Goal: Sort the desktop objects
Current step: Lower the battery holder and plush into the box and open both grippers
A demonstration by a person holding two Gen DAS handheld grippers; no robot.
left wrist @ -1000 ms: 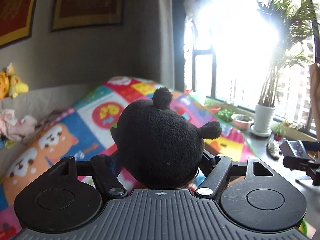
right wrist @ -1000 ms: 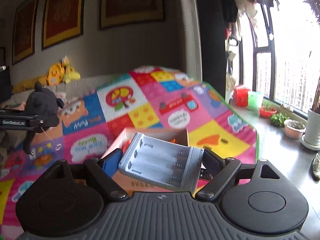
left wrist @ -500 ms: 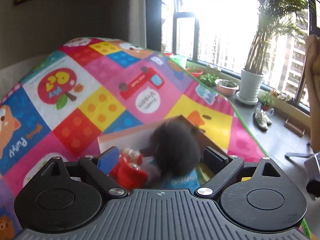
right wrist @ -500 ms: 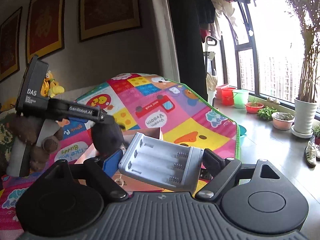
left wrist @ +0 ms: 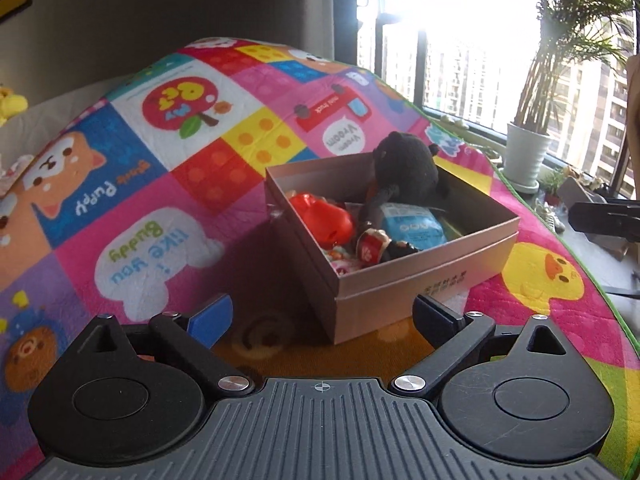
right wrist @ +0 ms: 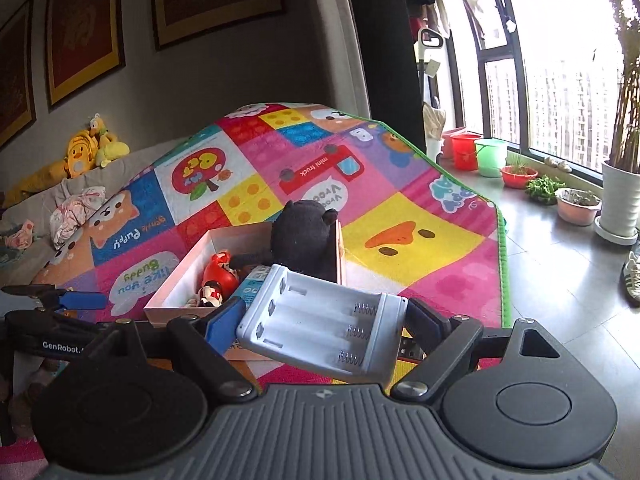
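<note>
A pale cardboard box (left wrist: 424, 276) stands on the colourful play mat (left wrist: 160, 184). In it lie a black plush toy (left wrist: 404, 172), a red toy (left wrist: 320, 220), a blue packet (left wrist: 412, 228) and small figures. My left gripper (left wrist: 322, 316) is open and empty, just in front of the box. My right gripper (right wrist: 320, 320) is shut on a white battery holder (right wrist: 324, 332) and holds it above the near side of the box (right wrist: 176, 304). The black plush (right wrist: 304, 240) leans in the box's far corner. The left gripper's fingers (right wrist: 80, 300) show at the left.
Plant pots (right wrist: 576, 204), buckets (right wrist: 476, 152) and a shoe (right wrist: 632, 276) stand on the floor by the window at the right. Yellow plush toys (right wrist: 84, 152) and clothes (right wrist: 76, 208) lie on the sofa at the left. A tall potted palm (left wrist: 528, 152) stands near the mat's edge.
My left gripper carried the black plush over the box, let it go into the box and drew back open. My right gripper still holds the battery holder, now nearer the box.
</note>
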